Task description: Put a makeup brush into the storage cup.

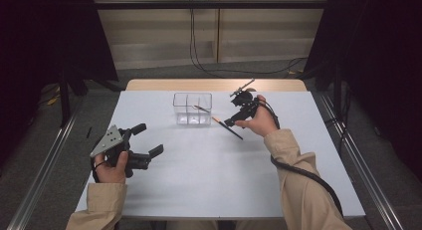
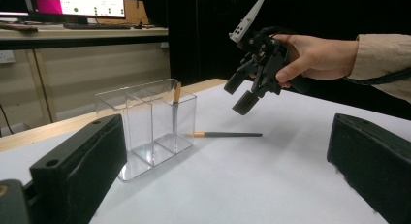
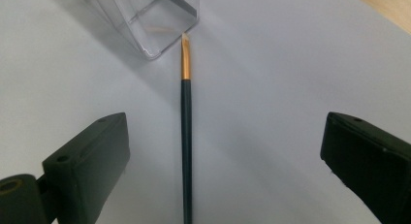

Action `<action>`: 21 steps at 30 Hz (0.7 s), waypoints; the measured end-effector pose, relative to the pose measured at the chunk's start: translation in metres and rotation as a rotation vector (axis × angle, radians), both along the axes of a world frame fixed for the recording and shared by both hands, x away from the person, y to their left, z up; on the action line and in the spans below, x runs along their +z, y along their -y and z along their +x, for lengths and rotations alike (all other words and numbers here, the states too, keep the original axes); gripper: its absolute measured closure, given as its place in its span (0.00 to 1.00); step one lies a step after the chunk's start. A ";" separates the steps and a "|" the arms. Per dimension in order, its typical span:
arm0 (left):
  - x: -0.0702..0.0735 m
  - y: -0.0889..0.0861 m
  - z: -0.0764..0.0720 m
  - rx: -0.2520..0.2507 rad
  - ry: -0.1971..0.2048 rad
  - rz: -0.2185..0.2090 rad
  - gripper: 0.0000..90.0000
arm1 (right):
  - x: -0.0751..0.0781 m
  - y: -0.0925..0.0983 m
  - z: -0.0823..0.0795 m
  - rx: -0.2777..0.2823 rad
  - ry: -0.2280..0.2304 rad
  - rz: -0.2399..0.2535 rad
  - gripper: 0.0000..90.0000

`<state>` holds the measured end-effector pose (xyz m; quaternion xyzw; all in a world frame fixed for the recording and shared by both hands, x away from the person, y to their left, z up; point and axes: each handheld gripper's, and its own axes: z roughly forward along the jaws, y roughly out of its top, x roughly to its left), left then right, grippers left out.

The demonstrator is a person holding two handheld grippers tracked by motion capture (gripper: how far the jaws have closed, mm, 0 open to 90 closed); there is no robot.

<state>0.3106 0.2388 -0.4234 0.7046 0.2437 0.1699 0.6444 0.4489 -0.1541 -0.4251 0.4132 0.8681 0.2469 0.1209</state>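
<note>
brush (image 3: 186, 136) lies flat on table (image 1: 209, 180), tip touching clear organizer (image 1: 192, 109). right claw (image 1: 233, 121) wide open above it, empty. light, stiff, thin, likely rolls; pinch mid-handle. left claw (image 1: 147, 138) open, empty.

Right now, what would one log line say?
right gripper: open above brush | brush: flat on table, beside clear holder | left gripper: open, idle

- the brush (image 3: 186, 136) ran off the bottom edge of the right gripper view, its handle end cut off.
- the clear box (image 3: 145, 20) was cropped by that view's top edge.
</note>
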 end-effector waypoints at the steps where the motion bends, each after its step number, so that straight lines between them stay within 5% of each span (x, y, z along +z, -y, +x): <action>1: 0.000 0.000 0.000 0.000 0.000 0.005 0.01 | 0.000 0.000 0.000 0.002 -0.002 -0.008 0.04; 21: -0.002 0.000 0.001 -0.003 -0.005 0.000 0.01 | -0.011 -0.007 0.008 0.020 -0.106 -0.088 0.06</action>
